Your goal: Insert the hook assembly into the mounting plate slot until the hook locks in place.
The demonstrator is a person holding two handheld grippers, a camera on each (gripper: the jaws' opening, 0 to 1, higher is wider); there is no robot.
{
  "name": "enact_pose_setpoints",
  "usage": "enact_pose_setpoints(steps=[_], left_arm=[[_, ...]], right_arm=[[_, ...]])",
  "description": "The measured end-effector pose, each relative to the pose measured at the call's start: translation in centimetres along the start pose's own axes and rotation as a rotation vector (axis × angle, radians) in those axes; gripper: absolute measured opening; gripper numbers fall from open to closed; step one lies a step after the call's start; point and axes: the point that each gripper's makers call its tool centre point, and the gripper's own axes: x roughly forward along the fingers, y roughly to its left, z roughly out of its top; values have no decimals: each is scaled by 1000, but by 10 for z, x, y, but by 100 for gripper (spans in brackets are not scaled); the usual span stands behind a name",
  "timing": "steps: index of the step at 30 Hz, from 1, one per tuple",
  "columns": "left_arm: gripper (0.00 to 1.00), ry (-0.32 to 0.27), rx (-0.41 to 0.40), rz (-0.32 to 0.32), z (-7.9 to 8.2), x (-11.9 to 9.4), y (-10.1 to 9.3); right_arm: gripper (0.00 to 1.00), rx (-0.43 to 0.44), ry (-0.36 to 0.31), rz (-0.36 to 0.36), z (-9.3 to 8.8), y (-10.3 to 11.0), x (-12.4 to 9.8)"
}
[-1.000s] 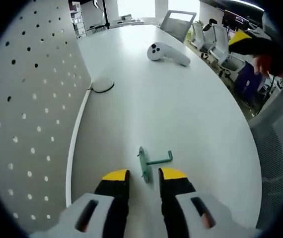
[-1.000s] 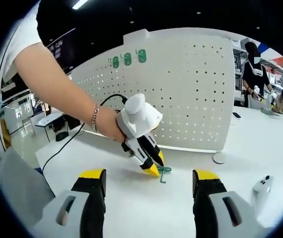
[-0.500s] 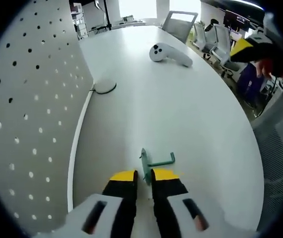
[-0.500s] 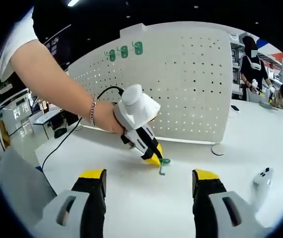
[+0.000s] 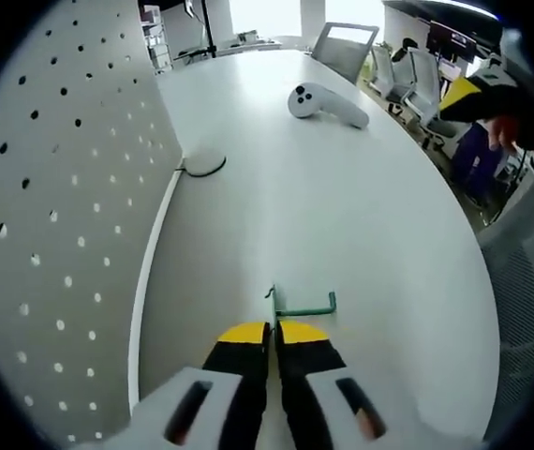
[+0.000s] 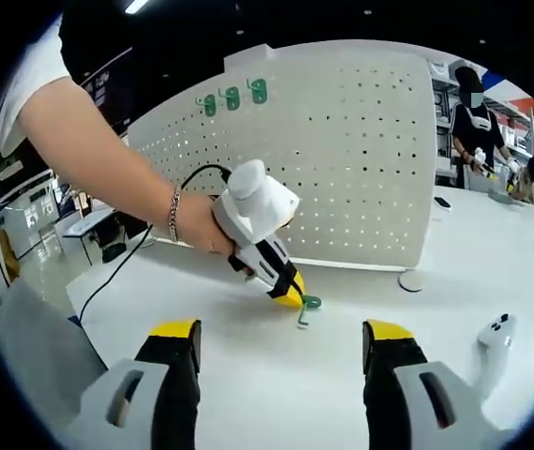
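Note:
A small green hook (image 5: 290, 306) lies on the white table (image 5: 323, 206), and my left gripper (image 5: 274, 335) is shut on its flat base end. From the right gripper view I see that gripper (image 6: 289, 296) held by a person's hand, pinching the green hook (image 6: 305, 308) just above the tabletop. The white pegboard mounting plate (image 5: 51, 216) stands along the left side; in the right gripper view the pegboard (image 6: 342, 159) carries three green hooks (image 6: 233, 96) near its top left. My right gripper (image 6: 282, 343) hangs open over the table with nothing between its jaws.
A white controller (image 5: 326, 103) lies far up the table, also seen as a controller (image 6: 494, 339) at the right. A black cable and round pad (image 5: 199, 164) sit by the pegboard foot. Office chairs (image 5: 407, 80) stand beyond the table edge. People (image 6: 478, 131) stand in the background.
My left gripper has closed its jaws onto the green hook's base, having been open a second ago. The hook has tipped slightly off the table. The right gripper stays open.

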Motion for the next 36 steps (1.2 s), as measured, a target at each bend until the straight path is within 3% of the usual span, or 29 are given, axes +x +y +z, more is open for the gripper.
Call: enact_pose_setpoints(steps=[2, 3, 8, 23, 36], left_arm=[[2, -30, -114, 6, -2, -1, 3], [2, -33, -128, 10, -3, -2, 4], [2, -104, -130, 20, 0, -13, 13], [2, -188, -114, 28, 16, -26, 11], [2, -313, -137, 91, 37, -64, 27]], right_arm=[[68, -1, -4, 3, 1, 1, 0], [68, -2, -7, 3, 2, 1, 0], [68, 0, -27, 21, 5, 5, 0], [68, -5, -52, 18, 13, 4, 0], [68, 10, -140, 20, 38, 3, -3]])
